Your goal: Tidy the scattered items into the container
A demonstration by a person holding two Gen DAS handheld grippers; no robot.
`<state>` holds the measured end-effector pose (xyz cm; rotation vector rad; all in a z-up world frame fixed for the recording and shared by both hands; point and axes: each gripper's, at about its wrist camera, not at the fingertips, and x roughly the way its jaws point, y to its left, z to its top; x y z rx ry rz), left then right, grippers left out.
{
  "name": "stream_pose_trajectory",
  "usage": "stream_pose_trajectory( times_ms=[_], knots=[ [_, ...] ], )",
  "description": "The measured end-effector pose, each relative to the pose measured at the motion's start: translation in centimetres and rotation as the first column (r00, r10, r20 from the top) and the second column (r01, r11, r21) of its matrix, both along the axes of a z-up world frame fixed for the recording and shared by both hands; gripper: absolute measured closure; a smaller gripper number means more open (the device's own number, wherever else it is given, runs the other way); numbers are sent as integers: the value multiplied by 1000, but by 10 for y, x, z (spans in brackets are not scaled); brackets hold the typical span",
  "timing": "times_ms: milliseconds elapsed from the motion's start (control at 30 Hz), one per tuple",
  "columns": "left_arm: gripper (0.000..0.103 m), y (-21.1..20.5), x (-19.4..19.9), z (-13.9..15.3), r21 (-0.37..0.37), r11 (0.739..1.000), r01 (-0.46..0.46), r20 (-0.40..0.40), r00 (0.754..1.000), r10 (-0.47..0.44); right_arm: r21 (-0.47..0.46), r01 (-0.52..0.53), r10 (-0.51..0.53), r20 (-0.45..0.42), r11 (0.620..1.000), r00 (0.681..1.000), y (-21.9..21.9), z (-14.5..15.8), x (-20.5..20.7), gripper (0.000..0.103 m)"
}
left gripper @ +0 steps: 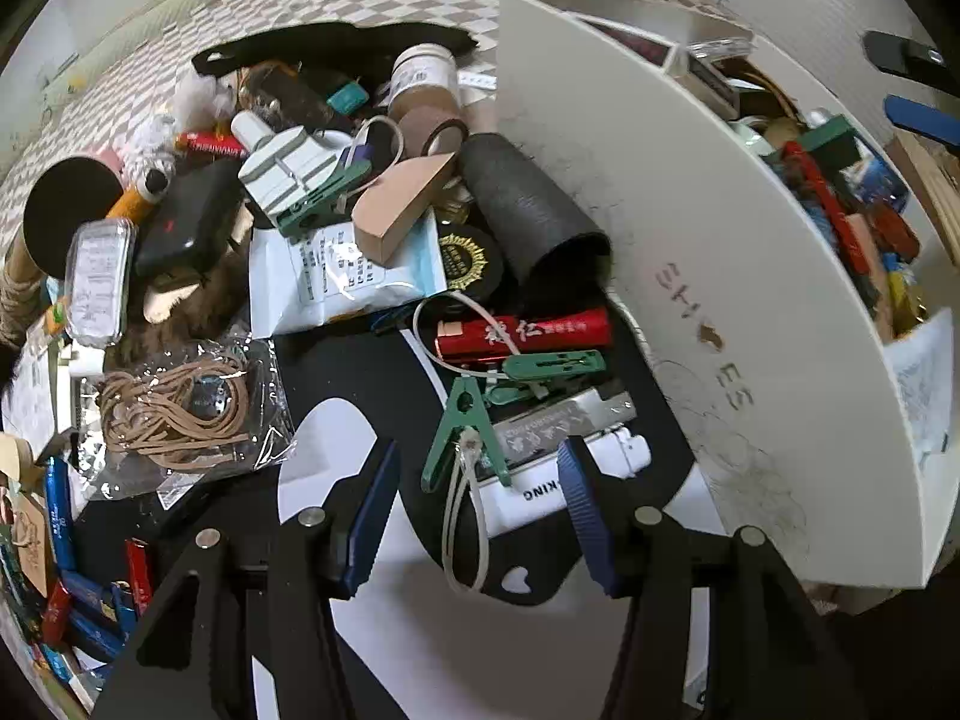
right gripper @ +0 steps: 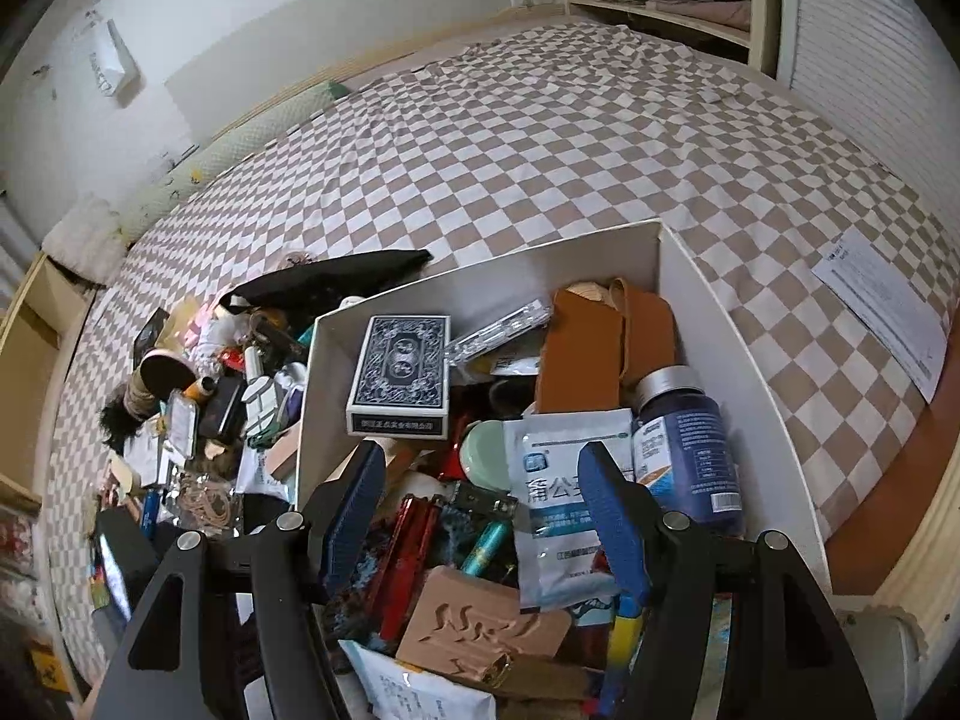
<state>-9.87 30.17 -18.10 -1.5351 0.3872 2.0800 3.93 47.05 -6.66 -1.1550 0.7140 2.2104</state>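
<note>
Clutter lay at 10 o'clock from the box (right gripper: 774, 396); your left gripper (left gripper: 480, 516) was spread around a clip (left gripper: 465, 432), your right gripper (right gripper: 486, 516) spread empty above the box, perhaps for dropping.

The box (right gripper: 774, 396) is crammed nearly to its rim; clutter (left gripper: 336, 192) crowds its outer wall, leaving only checked bedcover (right gripper: 540, 138) clear.

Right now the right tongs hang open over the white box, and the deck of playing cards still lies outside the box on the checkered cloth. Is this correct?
Not quite. The right tongs do hang open over the white box, but the deck of playing cards is already inside the box, leaning near its far left corner, not on the checkered cloth. The right wrist view shows it.
</note>
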Motion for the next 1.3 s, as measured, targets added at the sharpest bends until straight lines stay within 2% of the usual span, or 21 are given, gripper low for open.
stream_pose_trajectory(
  times_ms=[133, 200, 333, 600, 733, 833, 1033, 1300],
  knots=[
    [49, -4, -8, -6, 4, 999, -33, 21, 999, 32, 3, -42, 42, 5, 999, 999, -9, 0, -8, 36],
    [61, -7, -12, -9, 11, 999, -49, 37, 998, 48, 5, -66, 66, 7, 998, 998, -15, 0, -13, 36],
    [73, -9, -16, -15, 26, 998, -59, 72, 996, 57, 15, -105, 105, 11, 994, 994, -26, 1, -22, 36],
    [74, -16, -15, -7, 40, 997, -70, 72, 995, 67, 27, -157, 156, 30, 987, 987, -38, -2, -34, 36],
    [74, -28, -17, 19, 117, 988, -102, 60, 994, 95, 25, -143, 142, 20, 989, 990, -35, -1, -33, 36],
    [74, -25, -11, 47, 205, 975, -85, 50, 996, 76, 17, -112, 112, 4, 994, 994, -29, 1, -29, 36],
    [74, -13, 4, 107, 386, 922, -25, 23, 1000, 18, -11, -42, 42, -25, 999, 999, -13, 2, -15, 36],
    [74, 33, 21, 137, 488, 870, 78, -20, 997, -78, -31, 58, -59, -47, 998, 997, 11, 3, 7, 36]
  ],
)
